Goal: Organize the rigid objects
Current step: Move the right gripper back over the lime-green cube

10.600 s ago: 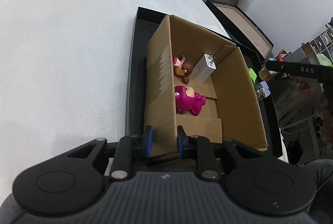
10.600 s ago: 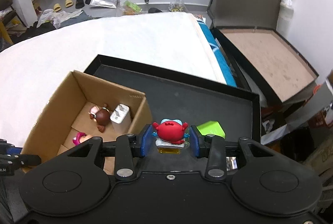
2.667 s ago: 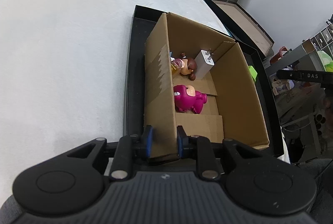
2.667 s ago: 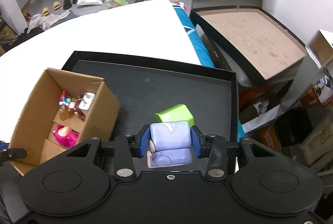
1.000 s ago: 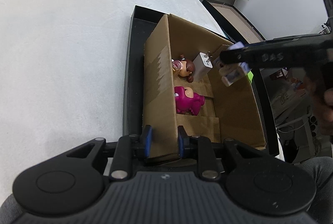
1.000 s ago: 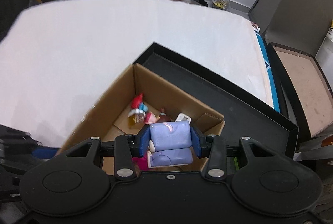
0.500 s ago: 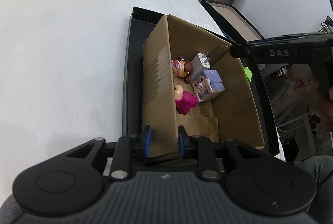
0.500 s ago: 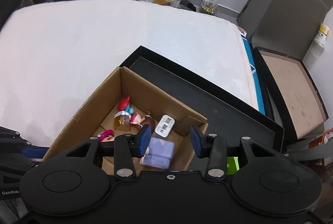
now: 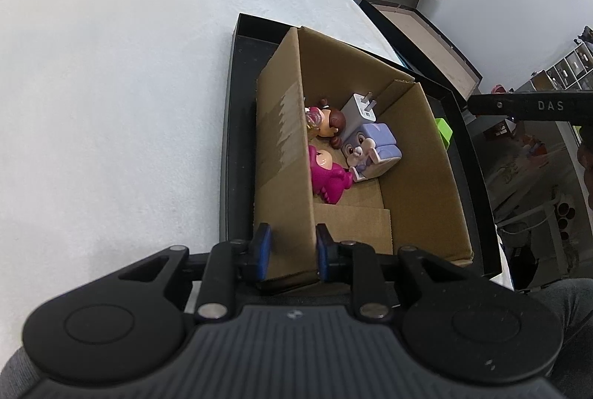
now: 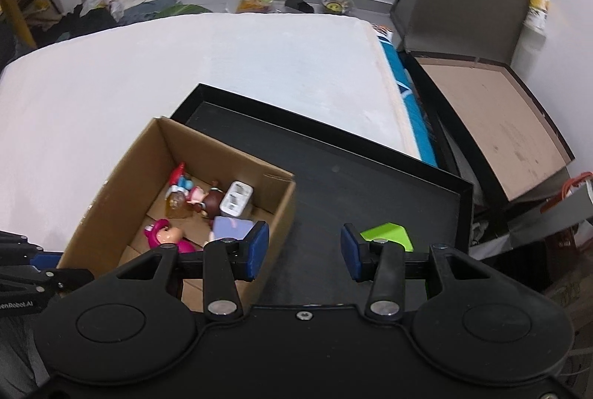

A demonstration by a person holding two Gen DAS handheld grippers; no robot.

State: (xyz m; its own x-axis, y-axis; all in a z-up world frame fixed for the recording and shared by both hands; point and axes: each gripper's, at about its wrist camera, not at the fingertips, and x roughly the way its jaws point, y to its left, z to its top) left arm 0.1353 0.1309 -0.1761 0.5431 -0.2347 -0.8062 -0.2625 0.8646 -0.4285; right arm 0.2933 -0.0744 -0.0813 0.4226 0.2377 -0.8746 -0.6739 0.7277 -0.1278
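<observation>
Here the right gripper [image 10: 302, 252] hangs empty, jaws apart, above the black tray [image 10: 370, 184]. The green block [image 10: 389, 235] lies just beyond, near the tray's right edge. The left gripper [image 9: 290, 252] pinches the cardboard box [image 9: 418, 173] wall. Risk, as judged: a skewed descent nudges the block against the rim, or a pad clips the box corner.

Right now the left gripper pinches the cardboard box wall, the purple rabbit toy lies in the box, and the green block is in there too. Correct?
Not quite. The green block lies outside the cardboard box, on the black tray, as the right wrist view shows. The left gripper and purple rabbit toy are as you say.
</observation>
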